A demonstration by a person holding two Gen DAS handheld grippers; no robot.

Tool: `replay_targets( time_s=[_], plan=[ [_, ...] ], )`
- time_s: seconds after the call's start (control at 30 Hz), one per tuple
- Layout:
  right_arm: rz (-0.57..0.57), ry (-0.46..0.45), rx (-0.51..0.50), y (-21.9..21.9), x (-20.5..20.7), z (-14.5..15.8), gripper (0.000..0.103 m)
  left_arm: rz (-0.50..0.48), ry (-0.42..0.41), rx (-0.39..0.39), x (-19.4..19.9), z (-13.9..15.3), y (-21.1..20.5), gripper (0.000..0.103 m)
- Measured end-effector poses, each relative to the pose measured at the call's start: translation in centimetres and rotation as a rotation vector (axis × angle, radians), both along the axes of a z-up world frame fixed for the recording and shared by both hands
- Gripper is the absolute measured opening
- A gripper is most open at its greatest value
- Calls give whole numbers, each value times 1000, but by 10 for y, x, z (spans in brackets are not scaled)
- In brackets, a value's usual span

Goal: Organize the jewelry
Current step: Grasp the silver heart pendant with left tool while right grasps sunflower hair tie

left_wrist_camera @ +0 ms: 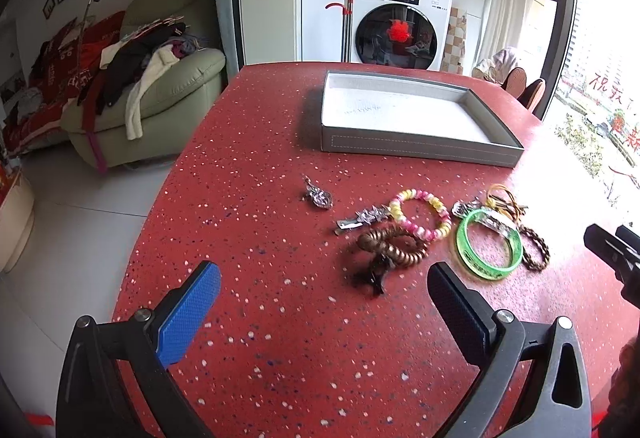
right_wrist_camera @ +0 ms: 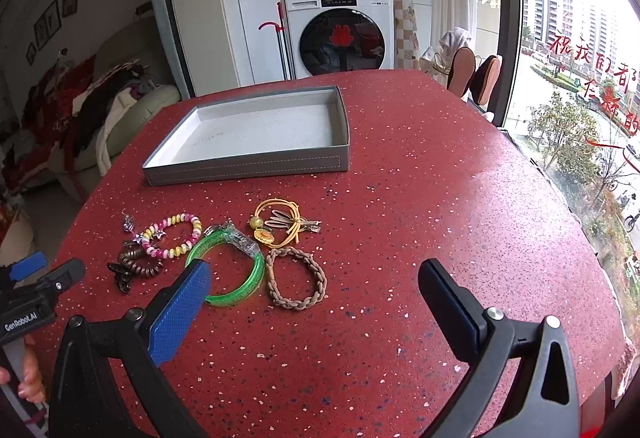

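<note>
Jewelry lay loose on the red worktop (right_wrist_camera: 400,166), green bangle (right_wrist_camera: 236,270) beside braided bracelet (right_wrist_camera: 296,278), just short of the empty grey tray (right_wrist_camera: 248,168), apparently its destination. Both left gripper (left_wrist_camera: 324,298) and right gripper (right_wrist_camera: 314,298) hovered, fingers spread, holding nothing.

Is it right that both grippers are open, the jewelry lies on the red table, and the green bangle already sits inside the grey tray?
Not quite. The green bangle is not in the grey tray; it lies on the red table with the other pieces, as the right wrist view shows. The tray holds no jewelry. The rest is right.
</note>
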State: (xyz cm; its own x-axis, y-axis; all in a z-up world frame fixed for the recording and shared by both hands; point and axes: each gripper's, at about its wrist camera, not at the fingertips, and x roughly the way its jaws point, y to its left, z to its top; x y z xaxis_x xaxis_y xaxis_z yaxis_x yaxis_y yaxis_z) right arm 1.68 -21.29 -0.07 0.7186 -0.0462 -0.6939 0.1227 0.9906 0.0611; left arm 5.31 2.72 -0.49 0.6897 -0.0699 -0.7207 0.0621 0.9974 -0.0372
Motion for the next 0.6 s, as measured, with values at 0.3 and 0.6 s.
replay_targets(
  time_s=[0.3,0.6],
  plan=[
    [24,136,38,-17,65,-9,103,45,112,-40,79,-11,18,103],
    [165,258,-22,-6,113,-32,79,43,208,-72,113,-35,18,99]
  ],
)
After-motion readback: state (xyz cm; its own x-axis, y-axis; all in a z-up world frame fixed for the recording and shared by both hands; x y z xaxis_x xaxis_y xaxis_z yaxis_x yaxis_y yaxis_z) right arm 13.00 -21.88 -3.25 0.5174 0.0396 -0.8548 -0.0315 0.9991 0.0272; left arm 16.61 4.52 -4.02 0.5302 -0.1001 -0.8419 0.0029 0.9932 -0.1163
